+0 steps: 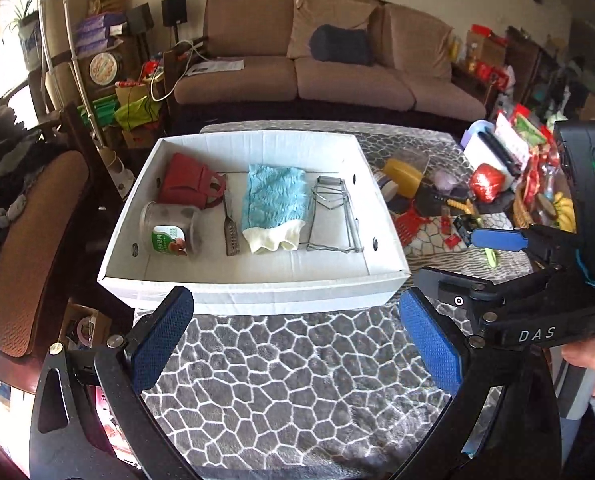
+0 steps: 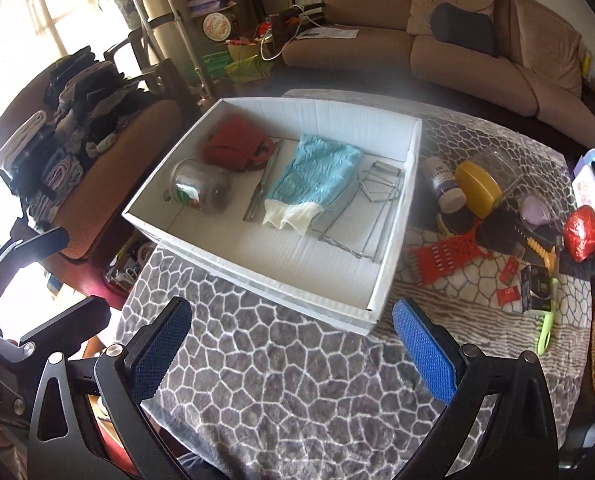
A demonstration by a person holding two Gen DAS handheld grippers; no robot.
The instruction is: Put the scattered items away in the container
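White corrugated box [image 1: 253,280], shallow and rectangular with low straight walls, sits on the worktop [image 1: 297,380], which is covered by a soft grey cloth with a white cell pattern. Five things lie inside the box, in a row. Counting from its left wall: one clear plastic jar [image 1: 169,230] lying on its side with a green label, one red fabric pouch [image 1: 189,188] behind the jar, one thin metal grater stick [image 1: 230,228], one knitted light-blue sock [image 1: 273,204] with a cream cuff, and one bent wire rack [image 1: 333,216] close to the right wall. The front part of the box floor is bare.

Right of the box, scattered items crowd the worktop: one orange plastic grater [image 2: 441,258], one white pill bottle [image 2: 445,186], one yellow round lid [image 2: 479,186], one shiny red wrapped lump [image 2: 583,232] and one pale-green handle [image 2: 547,326], among smaller things I cannot name.

In front of the box the cloth is free, and both tools hover there. The left tool [image 1: 297,336] has its blue textured pads spread wide, holding nothing. The right tool [image 2: 293,344] is spread the same way and is also empty. Beyond the box stands one brown sofa [image 1: 317,72].
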